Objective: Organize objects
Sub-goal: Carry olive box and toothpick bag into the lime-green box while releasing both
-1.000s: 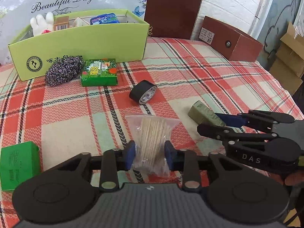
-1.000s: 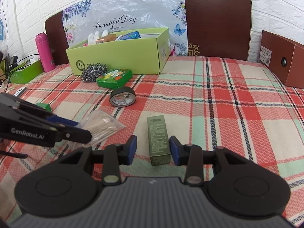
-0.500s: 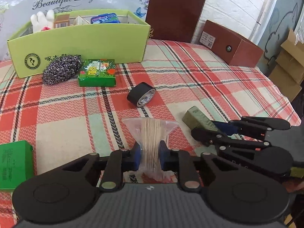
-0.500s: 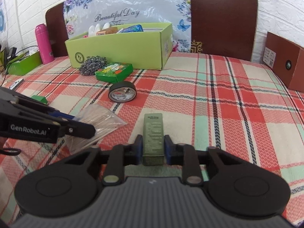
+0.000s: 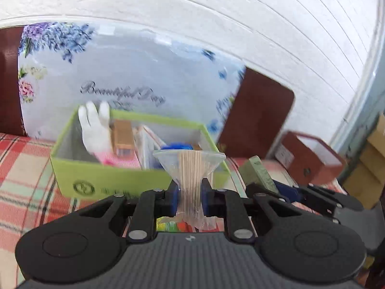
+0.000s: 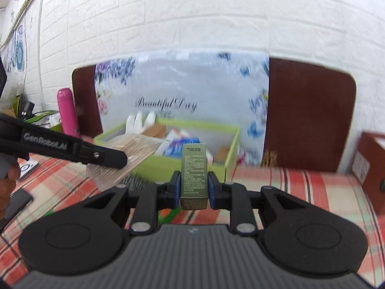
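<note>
My left gripper point(image 5: 190, 196) is shut on a clear bag of wooden toothpicks point(image 5: 192, 171), held in the air in front of the light green storage box point(image 5: 115, 180). My right gripper point(image 6: 193, 189) is shut on a small olive-green carton point(image 6: 193, 168), also lifted and pointing at the same green box point(image 6: 187, 163). The carton point(image 5: 259, 173) and the right gripper show at the right of the left wrist view. The left gripper with the toothpick bag point(image 6: 134, 151) crosses the left of the right wrist view. The box holds a white toy point(image 5: 96, 130), a brown packet and a blue item.
A red plaid tablecloth point(image 6: 300, 185) covers the table. A brown box point(image 5: 310, 159) stands at the right, a pink bottle point(image 6: 67, 110) at the far left. Dark chair backs point(image 6: 308, 113) and a flowered bag stand behind the green box. A person's hand point(image 6: 9, 175) holds the left gripper.
Both grippers closed on their objects, the left on the toothpick bag and the right on the olive carton, then lifted them off the table and moved toward the green box.
</note>
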### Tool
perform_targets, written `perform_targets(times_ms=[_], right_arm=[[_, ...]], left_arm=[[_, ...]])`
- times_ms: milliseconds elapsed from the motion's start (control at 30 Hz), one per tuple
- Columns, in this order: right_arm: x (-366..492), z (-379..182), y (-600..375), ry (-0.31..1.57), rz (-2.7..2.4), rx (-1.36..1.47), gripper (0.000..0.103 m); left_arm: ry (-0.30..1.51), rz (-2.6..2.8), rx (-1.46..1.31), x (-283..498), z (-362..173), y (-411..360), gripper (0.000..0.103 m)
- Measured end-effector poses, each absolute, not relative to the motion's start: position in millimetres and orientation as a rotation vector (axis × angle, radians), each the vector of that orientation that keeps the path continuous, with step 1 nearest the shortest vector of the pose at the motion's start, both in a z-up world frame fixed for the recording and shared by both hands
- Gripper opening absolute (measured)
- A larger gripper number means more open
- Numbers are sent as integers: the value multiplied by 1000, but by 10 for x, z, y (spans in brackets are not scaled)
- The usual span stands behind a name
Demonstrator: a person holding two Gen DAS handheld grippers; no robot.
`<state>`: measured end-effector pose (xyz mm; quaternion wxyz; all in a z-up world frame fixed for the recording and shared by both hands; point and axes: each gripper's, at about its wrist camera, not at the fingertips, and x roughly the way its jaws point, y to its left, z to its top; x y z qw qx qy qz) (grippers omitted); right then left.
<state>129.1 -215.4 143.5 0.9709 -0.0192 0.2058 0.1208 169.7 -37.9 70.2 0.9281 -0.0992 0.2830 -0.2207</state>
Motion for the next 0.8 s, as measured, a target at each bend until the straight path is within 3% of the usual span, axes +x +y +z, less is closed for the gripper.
perform_targets(times_ms=[400,433,467,500,533,567,600,700,733,800], right_arm=[[2483,1289,-2095,418,160,2,22],[2544,1258,-2090,416,160,1,25],[2600,1214,-2087,415,165,1,33],[2638,1173,-2081,425,166,-7,61],[2628,1137,-2070,430,148,-22,73],[2574,1111,-2070,412,131,-36,73],[2479,1100,-2073,389,129,-52,73],[2116,1089,-2128,339,121,-44,87],[1991,1074,-2153,334,119,-28,90],[1769,1023,-2207,371,134,15,90]], left_arm=[[568,-393,-219,2782,721,-490,19],[552,-391,-211,2811,679,-506,23],[541,-392,-199,2819,637,-518,35],[542,-389,-192,2801,598,-508,44],[543,-381,-195,2764,574,-482,63],[535,-375,-208,2689,557,-439,69],[520,-378,-217,2585,548,-389,69],[495,-419,-214,2220,545,-265,72],[494,-424,-206,2095,536,-235,78],[508,-417,-178,1844,495,-204,81]])
